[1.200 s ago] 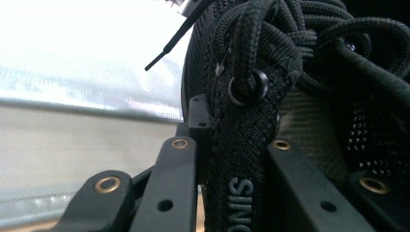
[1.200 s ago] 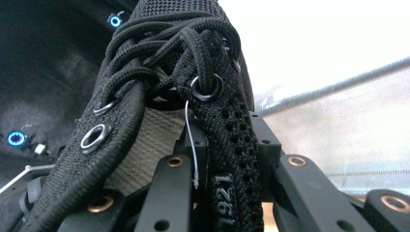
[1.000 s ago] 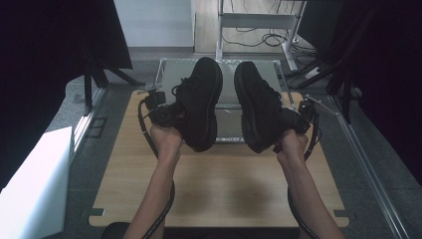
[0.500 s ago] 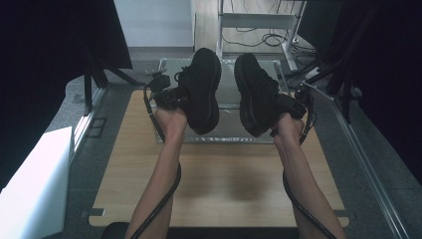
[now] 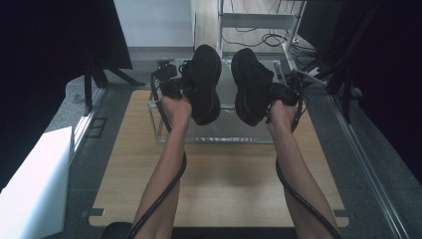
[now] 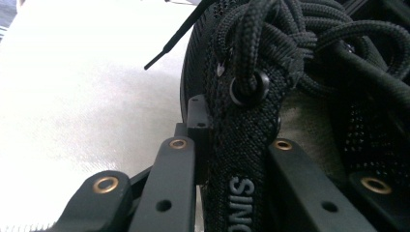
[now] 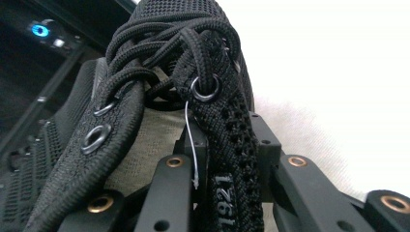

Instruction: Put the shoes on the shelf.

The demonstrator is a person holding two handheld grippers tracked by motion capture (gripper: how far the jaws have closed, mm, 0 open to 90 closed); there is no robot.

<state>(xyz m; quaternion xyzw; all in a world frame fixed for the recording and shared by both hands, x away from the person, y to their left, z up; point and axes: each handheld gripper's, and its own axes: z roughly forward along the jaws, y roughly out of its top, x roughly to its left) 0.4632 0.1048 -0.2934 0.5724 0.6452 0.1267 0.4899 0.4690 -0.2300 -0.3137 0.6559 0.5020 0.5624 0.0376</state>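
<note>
I hold a pair of black lace-up shoes in the air, soles toward the high camera, above a clear box [image 5: 215, 140] at the far end of the wooden table [image 5: 224, 184]. My left gripper [image 5: 185, 85] is shut on the left shoe [image 5: 205, 82]. In the left gripper view the gripper [image 6: 237, 133] pinches the eyelet strip of that shoe [image 6: 241, 159], which bears white lettering. My right gripper [image 5: 273, 92] is shut on the right shoe [image 5: 250, 87]. In the right gripper view the gripper [image 7: 227, 140] clamps the lettered eyelet strip of that shoe [image 7: 227, 183].
A white block [image 5: 35, 184] stands off the table's left side. Dark panels [image 5: 59, 40] rise at the far left and far right. A metal rack [image 5: 259, 20] with cables sits behind the table. A rail [image 5: 366, 169] runs along the right edge.
Both hands have carried the shoes away from the person toward the far end of the table and slightly higher. Both grips are unchanged.
</note>
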